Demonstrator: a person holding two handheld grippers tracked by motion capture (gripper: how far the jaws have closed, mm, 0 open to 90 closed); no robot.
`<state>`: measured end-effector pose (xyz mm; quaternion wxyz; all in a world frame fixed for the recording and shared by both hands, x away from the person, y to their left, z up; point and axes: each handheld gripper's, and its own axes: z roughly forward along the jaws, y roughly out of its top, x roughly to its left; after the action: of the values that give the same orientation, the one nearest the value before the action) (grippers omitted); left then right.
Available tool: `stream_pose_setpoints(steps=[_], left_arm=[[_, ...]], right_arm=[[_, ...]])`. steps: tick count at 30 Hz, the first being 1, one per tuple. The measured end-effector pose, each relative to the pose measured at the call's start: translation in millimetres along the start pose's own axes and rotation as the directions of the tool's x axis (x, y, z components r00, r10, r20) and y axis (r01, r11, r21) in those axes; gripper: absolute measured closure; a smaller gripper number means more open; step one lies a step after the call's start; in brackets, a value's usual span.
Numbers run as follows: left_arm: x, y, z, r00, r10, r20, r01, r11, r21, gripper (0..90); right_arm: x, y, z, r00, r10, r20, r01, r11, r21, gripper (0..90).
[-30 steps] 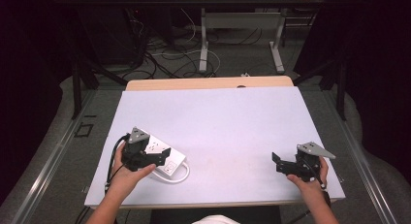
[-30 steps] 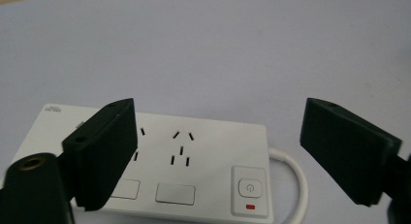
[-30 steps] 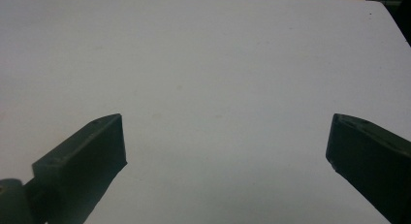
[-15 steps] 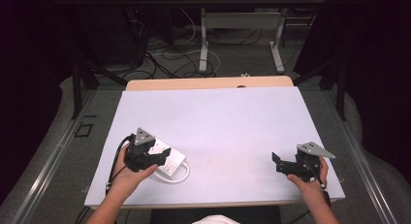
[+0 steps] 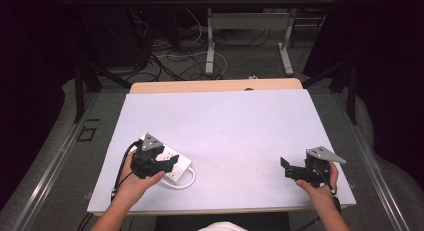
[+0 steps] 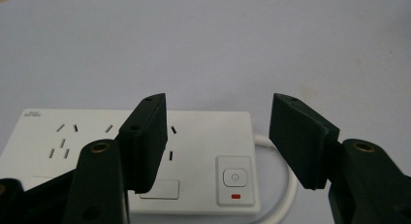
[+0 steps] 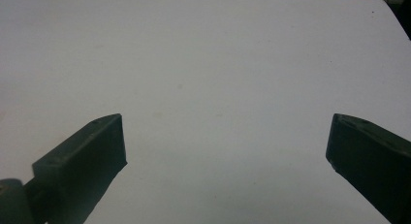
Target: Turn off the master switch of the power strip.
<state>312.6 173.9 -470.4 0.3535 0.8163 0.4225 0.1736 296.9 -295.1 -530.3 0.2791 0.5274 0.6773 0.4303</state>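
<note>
Near the front left corner of the pale lilac tabletop (image 5: 230,121) lies one white plastic power strip (image 5: 172,166), flat, with its white cord (image 5: 187,182) looping out at the end toward the person. Its short end carries a round power button with a small red mark (image 6: 235,178). The left gripper (image 6: 218,136) sits over that strip; its jaws have just been closing and now stand partway apart, one jaw above the socket face, the other out past the strip's end over the cord, and neither pad presses the strip. At the front right corner the right gripper (image 7: 223,151) hangs over bare surface with its jaws spread wide and nothing between them.

Between the two grippers the table is bare, and so is its whole far half up to the back edge, where a strip of light wood (image 5: 215,86) shows. Both hands work close to the front edge. Beyond the table the room is dark, with a grey floor, tangled black cables (image 5: 165,51) and the white metal legs of another desk (image 5: 247,36).

Counted: one power strip, two grippers, two hands, one table.
</note>
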Motion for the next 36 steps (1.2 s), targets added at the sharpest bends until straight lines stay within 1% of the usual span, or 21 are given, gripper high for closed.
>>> stream_pose_setpoints(steps=[3,6,7,8,9,10,11,12,15,17,19,21,22,24,25,27,28,30,31,33,36], left_arm=[[0.0,-1.0,1.7,1.0000,0.005,0.000,-0.005,0.9997,0.024,41.7],[-0.2,-2.9,5.2,0.9999,-0.007,0.014,0.007,0.9998,0.016,44.4],[-0.6,-3.7,6.7,0.9999,-0.010,0.010,0.010,0.9999,0.013,44.6],[0.1,-3.8,6.4,0.9999,-0.004,0.016,0.003,0.9993,0.037,45.5],[-0.4,-4.9,8.4,0.9999,-0.006,0.012,0.005,0.9997,0.024,46.7],[-1.2,-5.5,9.3,0.9998,-0.016,0.012,0.015,0.9995,0.027,47.8],[-0.9,-5.9,9.6,0.9998,-0.012,0.017,0.012,0.9992,0.038,48.7],[-0.6,-6.6,10.5,0.9999,-0.005,0.016,0.004,0.9990,0.043,51.7],[-2.2,-8.8,13.4,0.9999,-0.004,0.014,0.003,0.9990,0.045,54.6],[-1.9,-9.9,14.9,0.9999,0.010,0.012,-0.011,0.9984,0.056,58.9],[-2.5,-11.6,16.9,0.9997,0.004,0.025,-0.006,0.9982,0.060,62.7],[-2.5,-12.7,17.9,0.9996,0.006,0.026,-0.007,0.9975,0.070,66.7],[-2.7,-13.5,19.2,0.9998,0.007,0.016,-0.008,0.9979,0.065,68.7],[-2.5,-14.6,20.1,0.9999,-0.001,0.011,0.000,0.9970,0.078,72.8],[-2.6,-15.6,21.5,0.9998,-0.010,0.017,0.009,0.9975,0.071,74.6],[-1.7,-17.0,22.7,0.9998,-0.010,0.017,0.009,0.9971,0.075,77.2],[-2.0,-17.7,23.0,0.9996,-0.019,0.022,0.017,0.9966,0.081,78.7],[-1.4,-18.8,23.7,0.9995,-0.019,0.026,0.016,0.9963,0.084,81.5],[-1.6,-19.4,24.0,0.9994,-0.024,0.025,0.022,0.9961,0.086,84.6],[-1.8,-20.6,24.5,0.9991,-0.031,0.028,0.028,0.9950,0.096,85.8],[-1.5,-22.4,25.5,0.9987,-0.034,0.038,0.029,0.9930,0.114,88.9]], right_arm=[[-0.1,0.0,0.0,1.0000,-0.001,-0.001,0.001,1.000,-0.001,0.2],[-0.2,0.1,-0.3,1.0000,-0.001,0.001,0.001,1.000,0.003,0.2],[-0.2,0.1,-0.2,1.0000,-0.001,0.001,0.001,1.000,0.003,0.2],[-0.2,0.0,-0.2,1.0000,-0.001,0.001,0.001,1.000,0.003,0.2],[-0.2,-0.1,0.0,1.0000,-0.001,0.000,0.001,1.000,0.001,0.2],[-0.5,-0.1,0.3,1.0000,-0.004,-0.001,0.004,1.000,0.000,0.2],[-0.3,-0.2,0.2,1.0000,-0.001,-0.001,0.001,1.000,0.001,0.2],[-0.3,-0.2,0.2,1.0000,-0.004,-0.002,0.004,1.000,0.001,0.2],[0.3,-0.1,-0.3,1.0000,0.001,0.000,-0.001,1.000,0.006,0.2],[-0.3,-0.2,0.1,1.0000,-0.003,-0.001,0.003,1.000,0.001,0.2],[-0.3,0.0,-0.3,1.0000,-0.004,0.000,0.004,1.000,0.004,0.2],[-0.7,0.0,0.3,1.0000,-0.008,-0.002,0.008,1.000,-0.002,0.2],[-0.5,-0.1,0.0,1.0000,-0.003,0.000,0.003,1.000,0.000,0.2],[-0.4,-0.1,0.0,1.0000,-0.002,0.000,0.002,1.000,0.000,0.2],[-0.4,-0.1,0.1,1.0000,-0.002,0.000,0.002,1.000,0.000,0.2],[-0.2,0.0,-0.3,1.0000,-0.003,0.000,0.003,1.000,0.004,0.2],[0.0,-0.1,-0.3,1.0000,-0.001,-0.002,0.001,1.000,0.004,0.2],[-0.9,0.0,-0.1,0.9999,-0.012,-0.005,0.013,1.000,0.007,0.2],[-0.3,-0.3,0.2,1.0000,-0.005,-0.004,0.005,1.000,0.003,0.2],[-0.8,-0.1,0.4,0.9999,-0.013,-0.006,0.013,1.000,0.000,0.2],[-0.2,-0.2,0.3,1.0000,-0.005,-0.004,0.005,1.000,0.003,0.2]])
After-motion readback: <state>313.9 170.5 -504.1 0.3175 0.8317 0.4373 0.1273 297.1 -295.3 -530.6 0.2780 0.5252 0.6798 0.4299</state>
